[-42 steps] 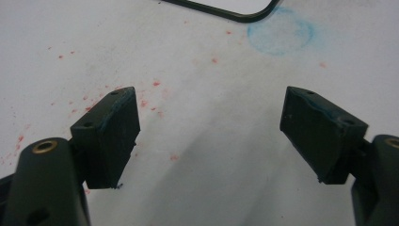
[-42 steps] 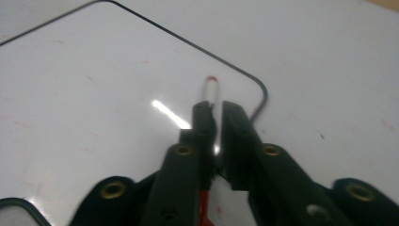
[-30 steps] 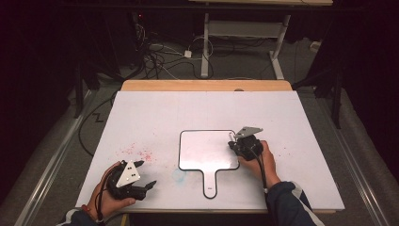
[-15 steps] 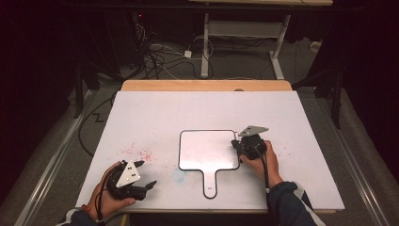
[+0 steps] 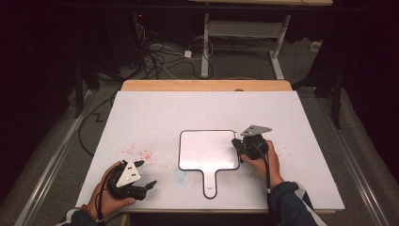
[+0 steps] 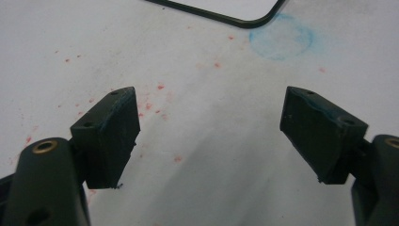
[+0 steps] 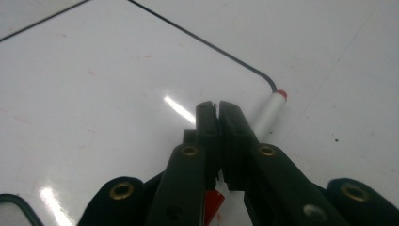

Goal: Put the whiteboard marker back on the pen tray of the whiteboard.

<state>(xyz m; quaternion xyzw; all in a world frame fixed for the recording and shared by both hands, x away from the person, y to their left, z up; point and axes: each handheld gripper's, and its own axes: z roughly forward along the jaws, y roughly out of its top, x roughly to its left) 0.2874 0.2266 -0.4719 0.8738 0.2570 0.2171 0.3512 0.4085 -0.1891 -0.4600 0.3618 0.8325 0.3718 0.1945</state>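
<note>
White table (image 5: 155, 113), wooden strip along its far edge. Dark floor beyond it with a tangle of cables (image 5: 160, 56) and the legs of a white frame.

A small whiteboard (image 5: 207, 149) with a black rim and a short handle lies flat just right of the table's middle, handle pointing toward the person. Board face looks blank and glossy; two streaks of glare show on it in the right gripper view.

Right gripper (image 5: 237, 147): held in the person's right hand (image 5: 261, 162) at the board's right edge, its grey plate on top, jaws pointing left over the board. In the right gripper view (image 7: 217, 106) the jaws are pressed together with almost no gap. A marker (image 7: 267, 114), silvery-white barrel with a red end, lies just beyond and partly behind the right jaw, at the board's rounded corner; a red part also shows low down between the jaw arms. Cannot tell from these pictures whether the jaws are pinching the marker or merely sit over it.

Left gripper (image 5: 149, 184): held in the left hand (image 5: 110, 197) near the front left corner of the table, well apart from the board. Jaws spread wide, nothing between them (image 6: 209, 134); bare table under them.

Table marks: a scatter of red specks (image 5: 136, 151) left of the board, and a faint blue round smudge (image 5: 179, 175) just off the board's near left corner, also in the left gripper view (image 6: 281, 41).
</note>
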